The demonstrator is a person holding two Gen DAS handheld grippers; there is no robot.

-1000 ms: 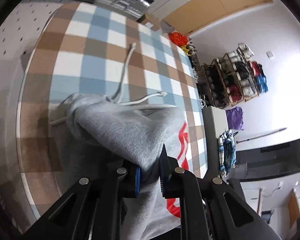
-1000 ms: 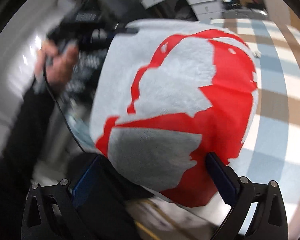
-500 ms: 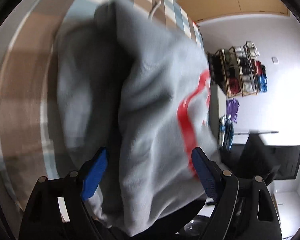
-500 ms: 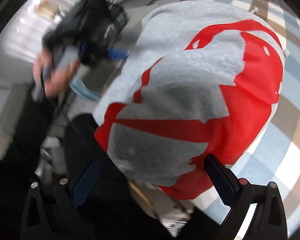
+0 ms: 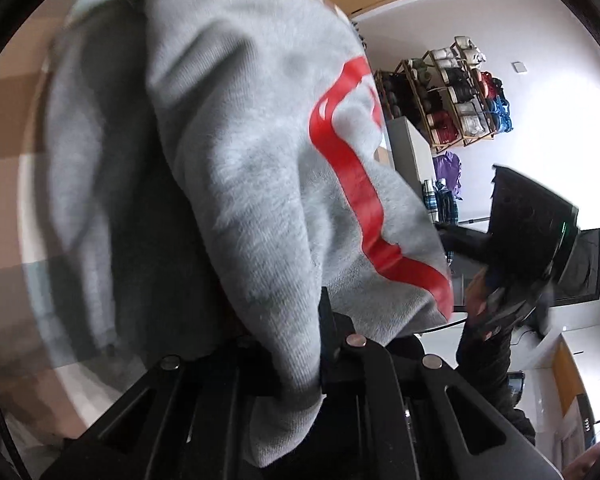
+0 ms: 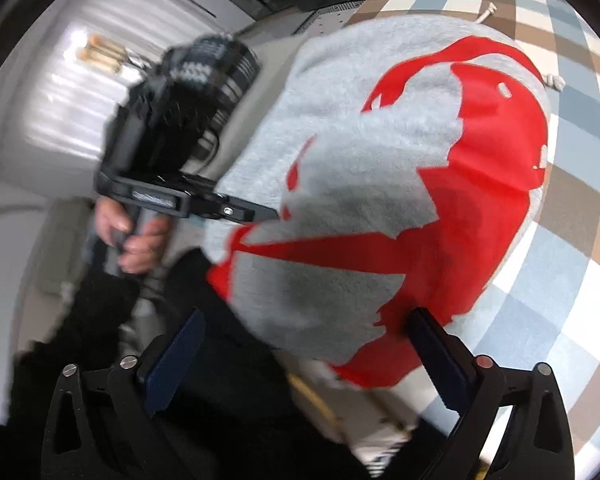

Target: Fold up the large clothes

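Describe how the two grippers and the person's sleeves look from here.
The right gripper is a black frame with cut-out slots, silver screws and flat dark-blue pads. The left gripper has the same black frame and silver screws; its pads are hidden by fabric. Seen from the right wrist, the left unit is a bulky black housing on a handle. Both sleeves are black.

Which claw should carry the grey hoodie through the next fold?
Left, probably. The left claw is closing on a bunched fold of the grey hoodie, fabric pinched between its fingers. The right claw stands open, the hoodie's hem only hanging between its fingers.
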